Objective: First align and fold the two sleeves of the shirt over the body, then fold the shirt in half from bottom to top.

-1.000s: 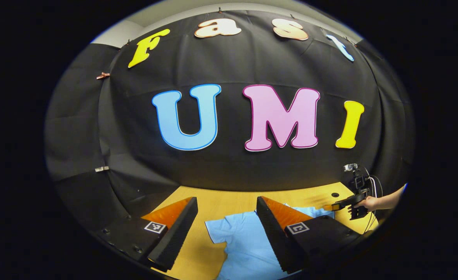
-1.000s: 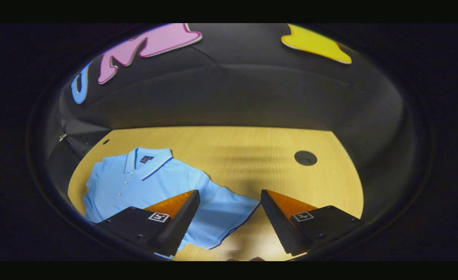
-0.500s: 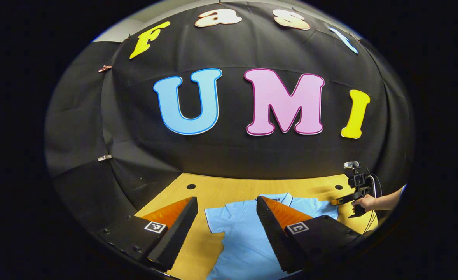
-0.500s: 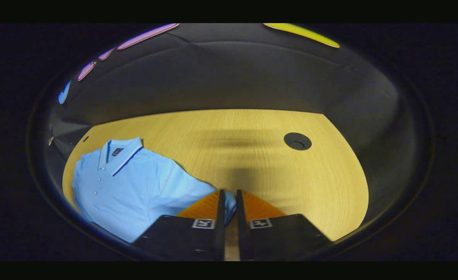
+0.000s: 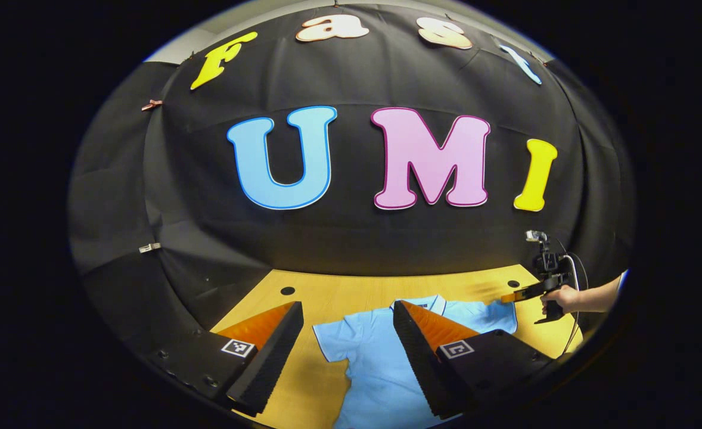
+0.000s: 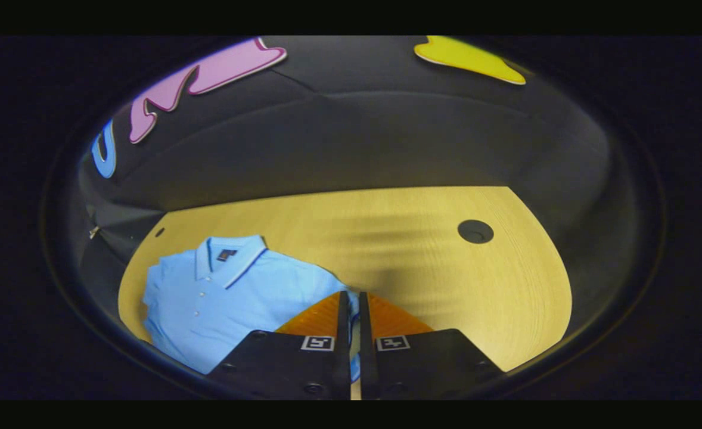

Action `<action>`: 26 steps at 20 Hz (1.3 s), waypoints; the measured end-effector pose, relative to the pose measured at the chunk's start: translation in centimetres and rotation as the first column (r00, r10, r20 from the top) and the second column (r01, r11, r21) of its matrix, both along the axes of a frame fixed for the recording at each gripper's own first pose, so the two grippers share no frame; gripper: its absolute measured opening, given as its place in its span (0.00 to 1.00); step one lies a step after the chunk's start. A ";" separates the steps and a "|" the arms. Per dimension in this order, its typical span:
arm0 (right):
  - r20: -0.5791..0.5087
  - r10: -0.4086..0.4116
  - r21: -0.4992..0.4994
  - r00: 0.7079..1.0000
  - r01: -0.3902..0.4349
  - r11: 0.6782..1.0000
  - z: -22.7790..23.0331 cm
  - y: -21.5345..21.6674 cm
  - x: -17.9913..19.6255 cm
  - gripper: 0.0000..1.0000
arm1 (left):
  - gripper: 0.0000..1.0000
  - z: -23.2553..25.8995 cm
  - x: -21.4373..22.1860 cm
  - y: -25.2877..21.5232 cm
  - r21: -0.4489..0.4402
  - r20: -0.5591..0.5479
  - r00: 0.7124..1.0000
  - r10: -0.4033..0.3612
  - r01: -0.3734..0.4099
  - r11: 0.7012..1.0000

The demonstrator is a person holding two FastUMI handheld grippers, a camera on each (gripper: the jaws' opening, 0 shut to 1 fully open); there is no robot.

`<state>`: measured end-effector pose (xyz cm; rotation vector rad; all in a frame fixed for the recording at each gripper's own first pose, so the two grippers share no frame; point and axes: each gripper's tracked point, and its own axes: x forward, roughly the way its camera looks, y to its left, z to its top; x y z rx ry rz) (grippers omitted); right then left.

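A light blue polo shirt (image 6: 220, 295) lies face up on the yellow wooden table (image 6: 422, 268), collar toward the back wall. My right gripper (image 6: 354, 301) is shut on the end of the shirt's right sleeve, with blue cloth pinched between its fingers. In the left gripper view the same shirt (image 5: 369, 357) lies below my left gripper (image 5: 348, 310), which hangs open above the left shoulder and sleeve, touching nothing. Farther off at the right, a hand holds the right gripper (image 5: 515, 296) at the lifted sleeve tip.
A round cable hole (image 6: 475, 231) sits in the table at the back right, and a smaller hole (image 5: 287, 291) at the back left. Black cloth walls close the table's far side. Bare wood (image 6: 446, 298) stretches right of the shirt.
My right gripper shut on the right sleeve end and has since lifted it a little. The left gripper stays open over the shirt, with only slight drift.
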<state>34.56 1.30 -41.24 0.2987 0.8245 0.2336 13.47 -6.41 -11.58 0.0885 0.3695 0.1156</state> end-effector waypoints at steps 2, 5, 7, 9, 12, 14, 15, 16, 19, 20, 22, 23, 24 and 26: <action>0.011 0.021 0.019 1.000 -0.021 1.000 1.8 2.5 -0.3 0.10 | 0.96 0.2 -0.2 1.1 -0.012 0.006 1.000 -0.009 0.009 1.000; 0.007 0.052 0.061 0.999 -0.052 0.997 3.2 6.7 -0.7 0.11 | 0.96 -0.3 -0.4 3.2 -0.005 0.004 1.000 0.000 0.000 1.000; -0.005 0.081 0.055 0.997 -0.081 0.995 2.8 9.0 -1.1 0.11 | 0.96 -0.8 -0.6 4.3 -0.005 -0.006 1.000 0.003 -0.003 1.000; -0.025 0.095 0.042 0.995 -0.094 0.995 1.7 10.9 -1.5 0.05 | 0.96 -0.9 -0.8 5.1 -0.010 -0.007 1.000 0.006 -0.006 1.000; -0.097 0.110 0.049 0.989 -0.106 0.993 -1.5 13.3 -2.7 0.11 | 0.96 -3.0 -0.6 6.4 -0.007 -0.026 1.000 0.012 -0.012 1.000; -0.135 0.122 0.072 0.983 -0.113 0.991 -2.9 14.6 -3.6 0.22 | 0.96 -4.7 -0.3 6.9 -0.018 -0.063 0.998 0.022 -0.023 1.000; -0.135 0.127 0.078 0.983 -0.117 0.990 -3.1 14.8 -3.8 0.23 | 0.96 -5.2 -0.1 7.0 -0.033 -0.074 0.997 0.023 -0.026 0.999; -0.135 0.132 0.087 0.982 -0.121 0.989 -3.0 15.0 -4.1 0.23 | 0.97 -5.7 0.1 7.2 -0.047 -0.085 0.996 0.026 -0.030 0.998; -0.139 0.157 0.105 0.978 -0.143 0.984 -2.8 15.5 -5.1 0.63 | 0.96 -7.3 1.0 7.2 -0.078 -0.109 0.994 0.028 -0.037 0.996; -0.128 0.163 0.105 0.978 -0.150 0.983 -1.8 15.2 -5.1 0.82 | 0.96 -7.9 1.5 7.2 -0.088 -0.120 0.992 0.029 -0.039 0.995; -0.092 0.166 0.111 0.982 -0.155 0.982 -0.2 14.8 -5.1 0.83 | 0.97 -8.8 2.1 7.3 -0.104 -0.134 0.991 0.025 -0.039 0.994; -0.076 0.162 0.119 0.984 -0.152 0.981 0.7 14.6 -5.1 0.97 | 0.96 -9.1 2.6 7.5 -0.109 -0.137 0.990 0.022 -0.037 0.993; -0.059 0.159 0.130 0.985 -0.151 0.980 1.7 14.3 -5.3 0.97 | 0.96 -9.2 3.3 7.6 -0.114 -0.143 0.990 0.018 -0.035 0.993; -0.028 0.158 0.137 0.987 -0.153 0.979 3.5 13.4 -5.8 0.98 | 0.97 -9.7 5.3 7.9 -0.129 -0.153 0.988 0.009 -0.028 0.991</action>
